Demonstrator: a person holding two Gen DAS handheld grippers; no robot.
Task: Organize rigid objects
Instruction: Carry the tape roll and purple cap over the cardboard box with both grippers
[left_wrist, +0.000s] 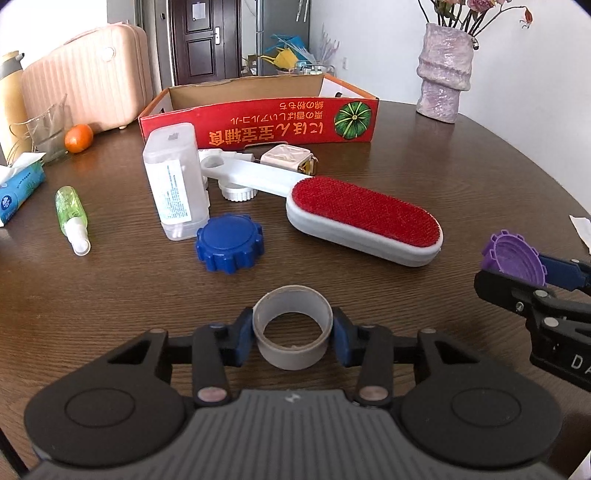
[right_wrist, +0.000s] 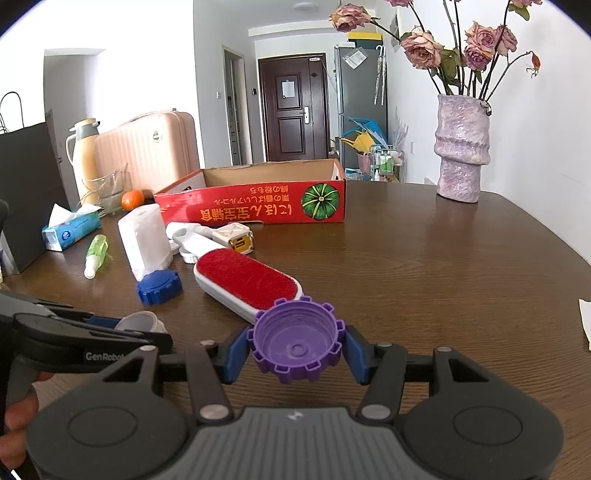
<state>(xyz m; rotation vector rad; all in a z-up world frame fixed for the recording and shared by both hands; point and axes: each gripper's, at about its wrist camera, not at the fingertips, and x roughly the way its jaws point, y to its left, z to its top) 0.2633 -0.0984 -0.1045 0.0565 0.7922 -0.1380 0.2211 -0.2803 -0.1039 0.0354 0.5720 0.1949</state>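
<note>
My left gripper (left_wrist: 292, 338) is shut on a grey tape ring (left_wrist: 291, 356), with a blue pad pressed to each side, low over the brown table (left_wrist: 424, 314). From the right wrist view, that ring (right_wrist: 142, 319) shows at the left gripper's tips (right_wrist: 147, 330). My right gripper (right_wrist: 297, 350) is shut on a purple toothed cap (right_wrist: 295, 343), held hollow side up; the cap (left_wrist: 511, 256) also appears at the right edge of the left view. Farther back lie a blue toothed cap (left_wrist: 229, 243), a red lint brush (left_wrist: 362, 218) and a clear upright bottle (left_wrist: 175, 184).
An open red cardboard box (left_wrist: 258, 125) stands behind the objects. A green spray bottle (left_wrist: 72, 214), tissue pack (left_wrist: 18, 188), orange (left_wrist: 78, 137) and glass jug sit at the left. A lilac vase (left_wrist: 443, 70) stands at the back right, and a beige small case (left_wrist: 288, 158) lies by the box.
</note>
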